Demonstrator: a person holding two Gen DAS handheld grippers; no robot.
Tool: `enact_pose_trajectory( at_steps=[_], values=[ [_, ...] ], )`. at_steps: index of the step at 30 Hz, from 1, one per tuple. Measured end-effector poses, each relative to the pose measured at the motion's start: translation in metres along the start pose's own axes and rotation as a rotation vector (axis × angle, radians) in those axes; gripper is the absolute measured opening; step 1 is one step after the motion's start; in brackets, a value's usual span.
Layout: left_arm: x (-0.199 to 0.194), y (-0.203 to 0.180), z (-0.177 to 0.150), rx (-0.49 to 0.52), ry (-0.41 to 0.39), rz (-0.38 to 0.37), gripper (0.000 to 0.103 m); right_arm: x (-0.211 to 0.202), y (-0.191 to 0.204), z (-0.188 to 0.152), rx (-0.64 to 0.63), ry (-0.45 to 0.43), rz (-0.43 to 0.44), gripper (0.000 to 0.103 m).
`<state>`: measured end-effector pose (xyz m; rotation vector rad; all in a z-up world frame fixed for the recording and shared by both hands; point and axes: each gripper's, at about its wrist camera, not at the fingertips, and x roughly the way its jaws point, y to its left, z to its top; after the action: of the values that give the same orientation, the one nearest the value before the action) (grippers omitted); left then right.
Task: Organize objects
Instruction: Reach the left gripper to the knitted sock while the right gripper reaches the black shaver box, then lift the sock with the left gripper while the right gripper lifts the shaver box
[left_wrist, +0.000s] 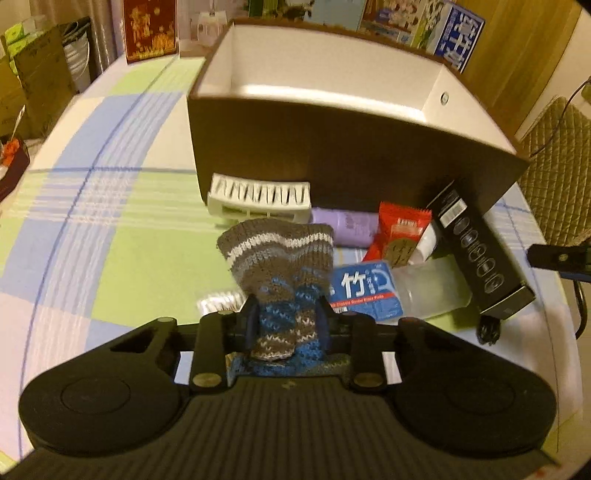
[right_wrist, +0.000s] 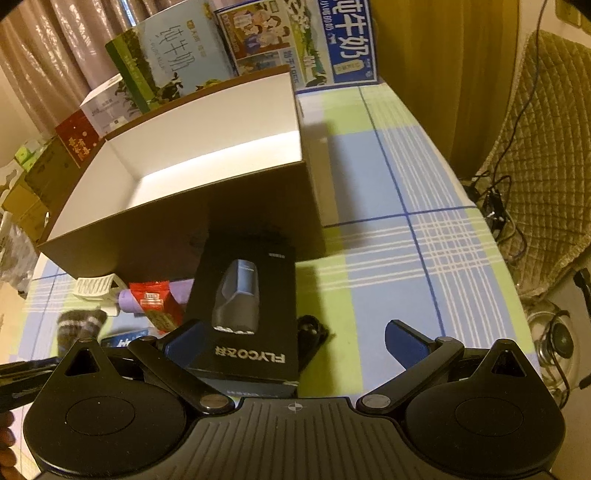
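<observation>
My left gripper (left_wrist: 286, 321) is shut on a knitted sock (left_wrist: 280, 254) with grey, white and blue stripes, held up above the table in front of the brown box (left_wrist: 332, 147). The box is open-topped with a white inside (right_wrist: 207, 158); no items show inside it. My right gripper (right_wrist: 291, 345) is open around the near end of a black FLYCO shaver box (right_wrist: 243, 306), which leans on the brown box's front wall. Its left finger (right_wrist: 184, 347) is against the shaver box and its right finger (right_wrist: 406, 341) stands well apart. The sock (right_wrist: 79, 326) shows blurred at the left.
On the checked tablecloth (left_wrist: 110, 229) before the brown box lie a white slotted rack (left_wrist: 258, 197), a purple roll (left_wrist: 345, 225), a red snack packet (left_wrist: 400, 234), a blue floss packet (left_wrist: 365, 291) and a clear plastic piece (left_wrist: 432, 291). Milk cartons (right_wrist: 258, 44) stand behind. A padded chair (right_wrist: 546, 155) is right.
</observation>
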<state>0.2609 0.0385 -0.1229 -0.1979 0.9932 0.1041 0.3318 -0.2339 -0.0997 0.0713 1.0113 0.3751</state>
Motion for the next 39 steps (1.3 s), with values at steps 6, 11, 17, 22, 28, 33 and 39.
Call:
enact_pose_trajectory(
  at_steps=[6, 11, 17, 22, 28, 33, 39],
  values=[
    [-0.015, 0.007, 0.011, 0.018, -0.033, 0.024, 0.026, 0.017, 0.007, 0.008, -0.008, 0.029, 0.054, 0.101],
    [-0.021, 0.014, 0.018, 0.012, -0.044, 0.027, 0.026, 0.037, 0.014, 0.013, -0.029, 0.056, 0.088, 0.101],
    [-0.024, 0.020, 0.019, 0.006, -0.050, 0.027, 0.026, 0.059, 0.013, 0.016, -0.010, 0.094, 0.114, 0.086],
    [-0.027, 0.022, 0.019, 0.009, -0.051, 0.023, 0.026, 0.065, 0.013, 0.017, -0.017, 0.090, 0.125, 0.078],
    [-0.034, 0.021, 0.023, 0.022, -0.064, 0.011, 0.026, 0.047, 0.014, 0.012, -0.022, 0.050, 0.135, 0.077],
    [-0.042, 0.017, 0.031, 0.039, -0.082, -0.005, 0.026, 0.023, 0.015, 0.011, 0.007, 0.010, 0.149, 0.077],
    [-0.049, 0.006, 0.049, 0.074, -0.113, -0.033, 0.027, -0.003, 0.022, 0.025, 0.012, -0.051, 0.156, 0.077]
  ],
)
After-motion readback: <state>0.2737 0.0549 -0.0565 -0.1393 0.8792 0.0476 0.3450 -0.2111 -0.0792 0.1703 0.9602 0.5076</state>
